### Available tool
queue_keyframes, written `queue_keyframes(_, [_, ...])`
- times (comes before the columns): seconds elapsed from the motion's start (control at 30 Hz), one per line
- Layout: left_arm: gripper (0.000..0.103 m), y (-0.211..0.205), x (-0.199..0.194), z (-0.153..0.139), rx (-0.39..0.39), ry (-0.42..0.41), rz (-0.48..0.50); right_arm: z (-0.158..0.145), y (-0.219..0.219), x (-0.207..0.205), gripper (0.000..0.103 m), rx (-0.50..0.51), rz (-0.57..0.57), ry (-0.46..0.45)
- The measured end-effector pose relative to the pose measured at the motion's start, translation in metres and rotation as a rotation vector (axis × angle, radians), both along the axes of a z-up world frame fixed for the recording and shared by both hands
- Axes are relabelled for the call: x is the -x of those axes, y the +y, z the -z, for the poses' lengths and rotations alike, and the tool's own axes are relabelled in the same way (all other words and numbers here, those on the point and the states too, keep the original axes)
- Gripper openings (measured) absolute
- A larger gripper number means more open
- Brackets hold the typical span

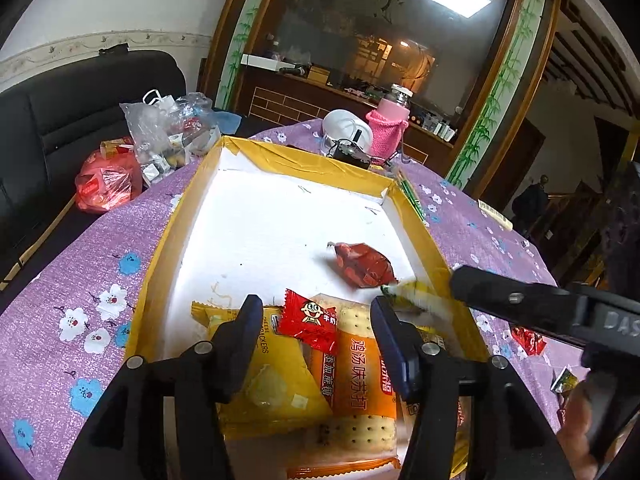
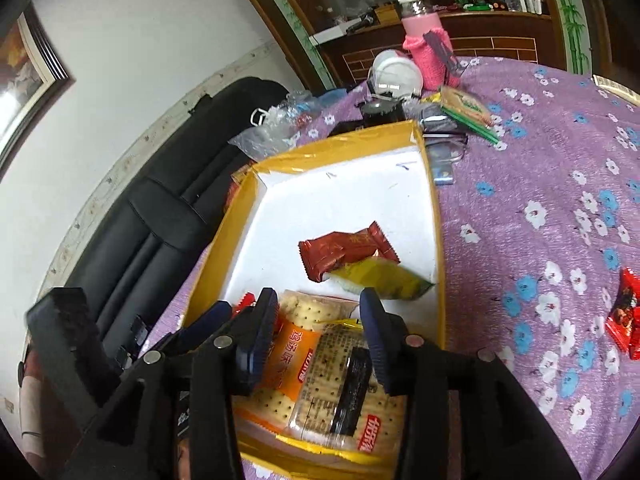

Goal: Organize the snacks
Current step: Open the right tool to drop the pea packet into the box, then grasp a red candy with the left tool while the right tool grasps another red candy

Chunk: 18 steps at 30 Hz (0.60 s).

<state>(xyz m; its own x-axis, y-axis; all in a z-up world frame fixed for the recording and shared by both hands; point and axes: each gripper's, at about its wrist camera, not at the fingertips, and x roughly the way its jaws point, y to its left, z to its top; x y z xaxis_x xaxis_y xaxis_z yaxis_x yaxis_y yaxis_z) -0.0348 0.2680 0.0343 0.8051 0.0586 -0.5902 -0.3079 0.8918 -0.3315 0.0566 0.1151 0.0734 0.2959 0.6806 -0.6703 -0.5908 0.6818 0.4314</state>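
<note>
A shallow box [image 1: 280, 160] with yellow taped walls and a white floor sits on a surface covered by a purple flowered cloth [image 1: 100, 248]. The left tool [image 1: 316, 320] hovers over the near end of the box with its fingers apart and nothing between the pads; below it lie a yellow cheese-cracker packet [image 1: 276, 384], an orange soda-cracker packet [image 1: 360, 372] and, resting on top of these two, a small red candy wrapper [image 1: 310, 320]. Farther in, toward the right wall of the box, lies a dark red snack packet [image 1: 362, 264], and a yellow-green packet [image 2: 380, 280] lies against it, one end tucked under it in the right wrist view. The right tool [image 2: 318, 336] also hangs above the near end, fingers apart and gripping nothing; under it is a clear cracker packet [image 2: 344, 384] lying partly over the orange one. In the left wrist view the right tool reaches in from the right above the box's right wall, with part of a hand [image 1: 580, 432] behind it. On the cloth to the right of the box lies another red candy [image 2: 624, 316], outside the box. Beyond the far wall stand a pink-sleeved bottle [image 1: 388, 128] and a white round object [image 1: 344, 124]. Plastic bags [image 1: 168, 132] sit off the left edge, near a black sofa [image 1: 80, 104].
</note>
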Motion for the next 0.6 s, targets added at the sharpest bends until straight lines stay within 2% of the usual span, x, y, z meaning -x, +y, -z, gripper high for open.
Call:
queue_keyframes(0.33, [0.059, -0.010, 0.004, -0.009, -0.052, -0.016, -0.004, -0.018, -0.056, 0.004, 0.042, -0.047, 0.061, -0.022])
queue_keyframes(0.6, [0.059, -0.033, 0.004, -0.028, -0.095, -0.019, 0.058, -0.010, -0.115, -0.013, 0.042, -0.031, 0.165, 0.008])
